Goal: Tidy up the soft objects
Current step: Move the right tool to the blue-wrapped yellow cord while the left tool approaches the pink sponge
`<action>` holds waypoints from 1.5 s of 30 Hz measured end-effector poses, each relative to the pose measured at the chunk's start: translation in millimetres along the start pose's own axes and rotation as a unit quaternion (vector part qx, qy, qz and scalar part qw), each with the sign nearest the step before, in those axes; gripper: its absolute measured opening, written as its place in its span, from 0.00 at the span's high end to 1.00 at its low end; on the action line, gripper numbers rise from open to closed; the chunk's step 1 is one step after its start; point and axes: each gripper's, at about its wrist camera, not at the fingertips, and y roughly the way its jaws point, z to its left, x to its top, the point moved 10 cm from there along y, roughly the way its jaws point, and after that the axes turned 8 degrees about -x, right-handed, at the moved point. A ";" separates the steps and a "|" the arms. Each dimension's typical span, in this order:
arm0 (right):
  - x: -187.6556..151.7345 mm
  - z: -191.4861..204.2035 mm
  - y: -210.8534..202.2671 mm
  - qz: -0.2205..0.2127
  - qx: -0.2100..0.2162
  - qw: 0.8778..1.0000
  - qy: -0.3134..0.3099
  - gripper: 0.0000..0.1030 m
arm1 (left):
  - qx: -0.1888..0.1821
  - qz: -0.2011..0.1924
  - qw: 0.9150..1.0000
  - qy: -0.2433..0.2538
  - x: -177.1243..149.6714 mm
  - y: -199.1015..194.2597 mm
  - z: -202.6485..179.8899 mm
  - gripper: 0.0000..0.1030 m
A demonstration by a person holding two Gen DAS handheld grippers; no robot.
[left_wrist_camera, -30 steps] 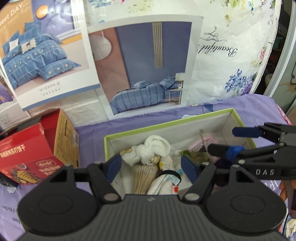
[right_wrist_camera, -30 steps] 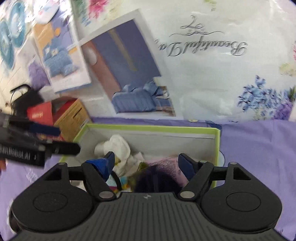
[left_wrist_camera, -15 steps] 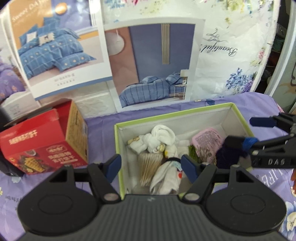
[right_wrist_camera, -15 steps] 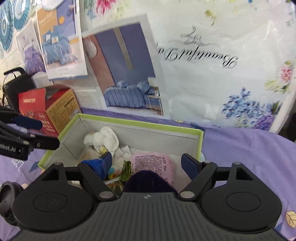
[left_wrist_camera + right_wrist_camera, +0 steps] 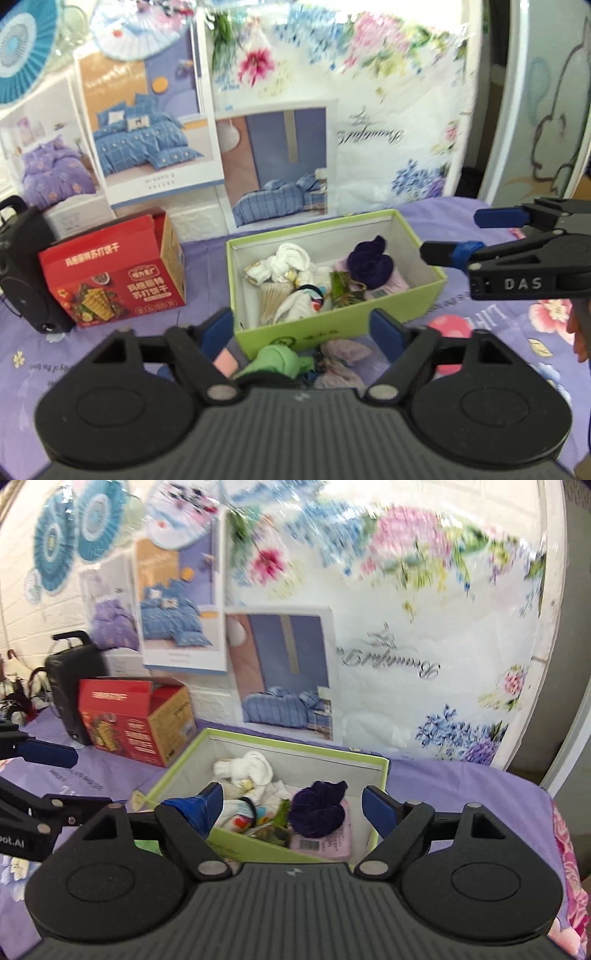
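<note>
A lime-green box (image 5: 332,317) stands on the purple sheet. It holds a white rolled towel (image 5: 291,258), a dark purple bundle (image 5: 369,262) on a pink packet, and other small soft items. A green cloth (image 5: 280,360) and a lilac cloth (image 5: 340,354) lie on the sheet in front of the box. My left gripper (image 5: 301,330) hovers above these cloths; its jaws are opening with nothing between them. My right gripper (image 5: 293,805) is open and empty, held back from the box (image 5: 273,845) over the purple bundle (image 5: 317,805). It also shows as the right gripper (image 5: 452,236) beside the box's right end.
A red snack carton (image 5: 110,280) stands left of the box, with a black case (image 5: 22,266) beyond it. Bedding posters (image 5: 155,140) and a floral packaged quilt (image 5: 369,110) line the wall behind. The flowered purple sheet (image 5: 480,332) spreads around the box.
Both grippers drew back and up from the box. The dark purple bundle left the right jaws and now lies in the box. The left jaws spread wider.
</note>
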 end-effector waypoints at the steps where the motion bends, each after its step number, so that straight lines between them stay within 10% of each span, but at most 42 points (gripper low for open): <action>1: -0.5 4.3 -8.4 -0.005 -0.002 1.000 -0.003 0.33 | 0.000 -0.006 1.000 -0.001 -3.1 -8.1 -1.1 0.13; 12: -52.2 42.9 -48.4 -0.015 -0.012 0.999 -0.042 0.33 | 0.024 0.004 0.998 -0.062 -86.5 -53.2 40.8 0.13; 24: -158.7 89.9 -40.3 0.033 0.038 0.999 0.003 0.33 | 0.078 0.063 0.976 -0.191 -211.6 -42.0 123.1 0.13; 32: -179.4 146.2 2.4 0.062 0.050 0.997 0.018 0.33 | 0.074 0.077 0.976 -0.189 -223.7 -20.9 133.5 0.13; 45: -195.9 129.3 65.3 0.123 -0.068 0.990 0.025 0.33 | 0.055 0.090 0.978 -0.183 -228.2 -1.3 156.2 0.13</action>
